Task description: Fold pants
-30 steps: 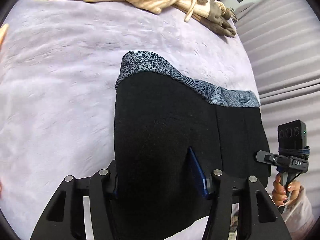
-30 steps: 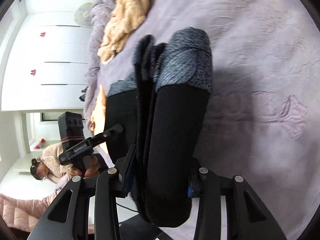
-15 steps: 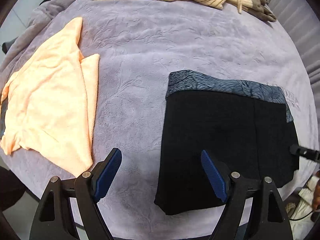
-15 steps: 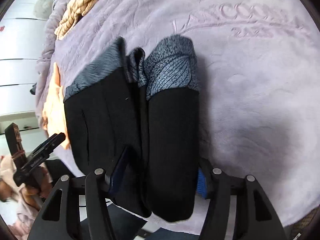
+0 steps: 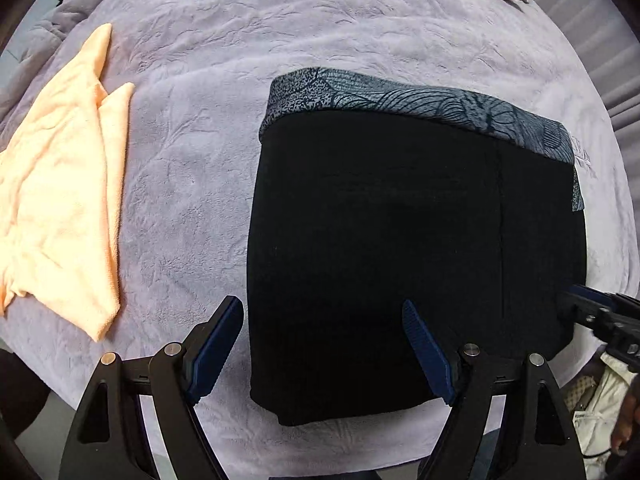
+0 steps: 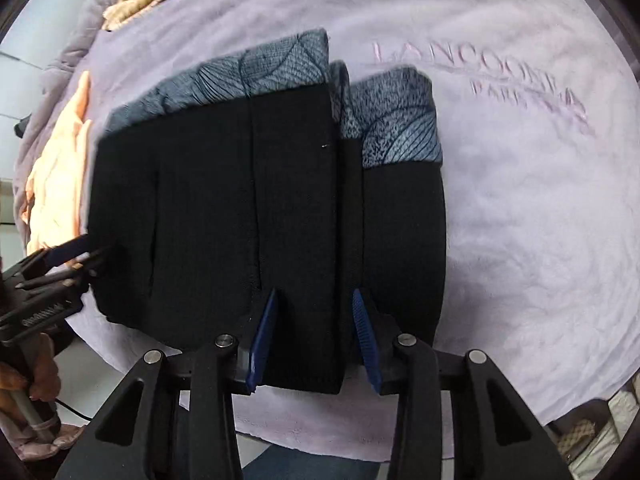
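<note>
Blanket (image 5: pixel 360 40): lilac, spread under everything.
Pants (image 5: pixel 400 240): black, folded, lying flat on the blanket.
Shirt (image 5: pixel 60 180): orange, left of the pants.
My left gripper (image 5: pixel 324 344): jaws wide, gripping nothing.
My right gripper (image 6: pixel 314 336): jaws just narrowed, pinching the pants' folded edge.

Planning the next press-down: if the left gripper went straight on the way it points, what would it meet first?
Most likely the near left edge of the folded black pants, with the open left gripper straddling that edge; its left finger would land on the lilac blanket. Depth is unclear.
</note>
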Motion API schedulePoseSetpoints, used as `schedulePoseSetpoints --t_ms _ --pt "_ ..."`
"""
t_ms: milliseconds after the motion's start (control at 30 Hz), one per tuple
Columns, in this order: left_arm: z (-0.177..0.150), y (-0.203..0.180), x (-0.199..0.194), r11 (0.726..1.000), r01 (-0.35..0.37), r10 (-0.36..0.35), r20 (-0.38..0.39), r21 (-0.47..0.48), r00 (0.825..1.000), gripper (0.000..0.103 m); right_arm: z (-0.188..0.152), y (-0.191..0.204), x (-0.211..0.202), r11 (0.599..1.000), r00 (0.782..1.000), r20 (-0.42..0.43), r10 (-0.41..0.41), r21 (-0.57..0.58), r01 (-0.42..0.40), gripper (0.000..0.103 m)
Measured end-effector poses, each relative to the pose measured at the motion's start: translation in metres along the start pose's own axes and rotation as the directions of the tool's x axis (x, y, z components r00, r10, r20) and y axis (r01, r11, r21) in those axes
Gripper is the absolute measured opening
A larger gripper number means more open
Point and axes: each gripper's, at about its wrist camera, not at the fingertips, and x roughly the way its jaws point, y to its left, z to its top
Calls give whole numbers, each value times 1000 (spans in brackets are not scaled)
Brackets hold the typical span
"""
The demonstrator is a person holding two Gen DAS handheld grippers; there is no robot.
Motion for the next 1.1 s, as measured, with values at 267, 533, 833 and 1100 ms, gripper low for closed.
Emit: schedulePoseSetpoints --t_ms 267,533,833,1100 --pt "-11 -2 -21 1000 -10 10 30 -5 999 83 2 -5 -41 1000 999 19 -27 7 26 54" --pt "-17 -21 -34 998 -43 42 36 41 998 103 1 1 -39 999 999 23 -34 37 33 79" --pt "-34 -34 -40 998 -59 59 31 16 998 103 -7 26 -35 979 980 59 -192 -58 196 103" --pt "-43 -41 -51 998 -53 54 33 -21 998 103 -6 21 -34 990 990 7 -141 -15 141 103"
